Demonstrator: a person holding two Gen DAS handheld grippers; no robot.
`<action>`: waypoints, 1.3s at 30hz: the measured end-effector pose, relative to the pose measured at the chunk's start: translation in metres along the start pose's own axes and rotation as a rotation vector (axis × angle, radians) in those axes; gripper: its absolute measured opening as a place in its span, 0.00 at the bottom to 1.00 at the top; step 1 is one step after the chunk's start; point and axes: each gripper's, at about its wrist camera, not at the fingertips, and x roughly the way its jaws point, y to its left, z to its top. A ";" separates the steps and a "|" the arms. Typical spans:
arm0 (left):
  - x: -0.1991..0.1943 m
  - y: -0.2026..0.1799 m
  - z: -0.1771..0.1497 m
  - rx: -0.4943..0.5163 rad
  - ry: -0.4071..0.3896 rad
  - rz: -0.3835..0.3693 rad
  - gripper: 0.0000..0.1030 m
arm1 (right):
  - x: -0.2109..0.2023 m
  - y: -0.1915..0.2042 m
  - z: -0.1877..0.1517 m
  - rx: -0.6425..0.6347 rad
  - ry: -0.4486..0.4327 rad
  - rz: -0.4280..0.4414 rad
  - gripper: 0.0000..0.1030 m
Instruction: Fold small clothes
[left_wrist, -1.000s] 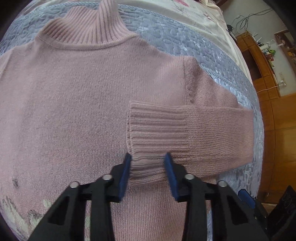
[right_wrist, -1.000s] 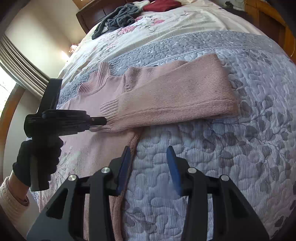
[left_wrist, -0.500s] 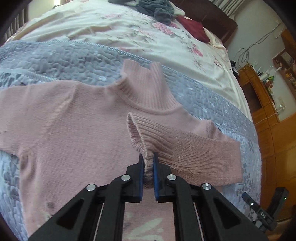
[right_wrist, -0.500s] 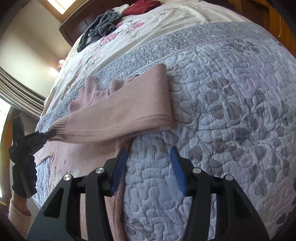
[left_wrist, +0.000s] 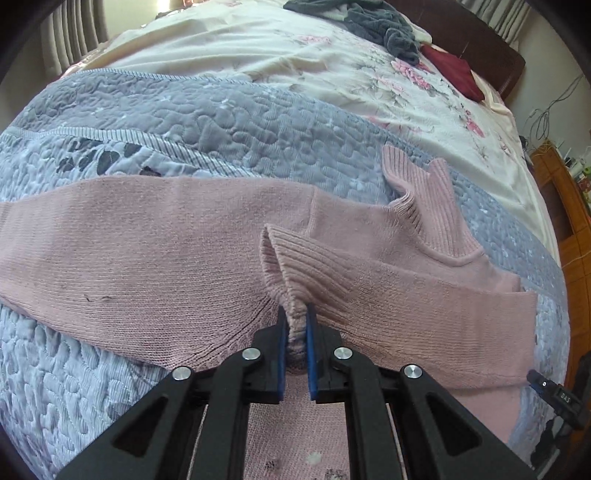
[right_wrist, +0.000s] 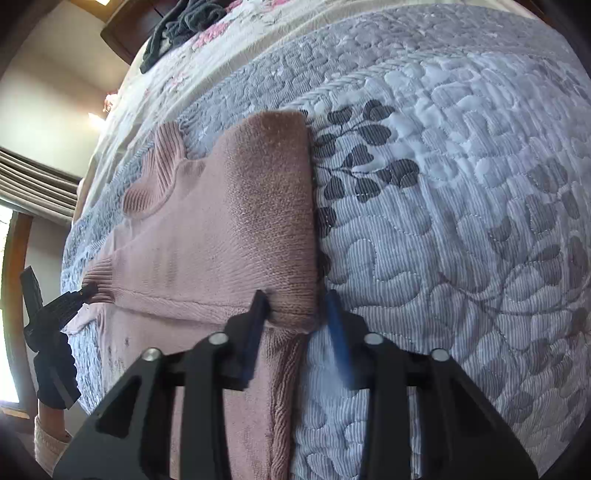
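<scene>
Blue-padded fingers of our left gripper (left_wrist: 295, 328) pinch the ribbed cuff (left_wrist: 291, 266) of the dusty-pink knitted turtleneck sweater (left_wrist: 155, 266), spread on the grey-blue quilted bedspread (left_wrist: 221, 122). Our right gripper (right_wrist: 295, 314) gapes around the folded sleeve's outer corner, holding nothing. We should draw the cuff level across the chest, keeping the fold edge straight.

The right gripper (left_wrist: 557, 397) bears small white letters "DAS".

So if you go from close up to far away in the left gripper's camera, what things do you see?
left gripper → pink sleeve cuff → sweater collar → grey-blue quilt → floral sheet → dark grey clothes
</scene>
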 end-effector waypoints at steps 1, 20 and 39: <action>0.007 0.002 -0.003 0.011 0.012 0.024 0.09 | 0.003 -0.001 -0.001 -0.001 0.000 -0.015 0.24; 0.000 -0.027 -0.003 0.021 0.005 -0.116 0.32 | 0.014 0.087 0.001 -0.167 0.001 -0.081 0.38; -0.056 0.126 -0.026 -0.173 -0.064 -0.092 0.51 | 0.016 0.143 -0.028 -0.256 0.037 -0.027 0.65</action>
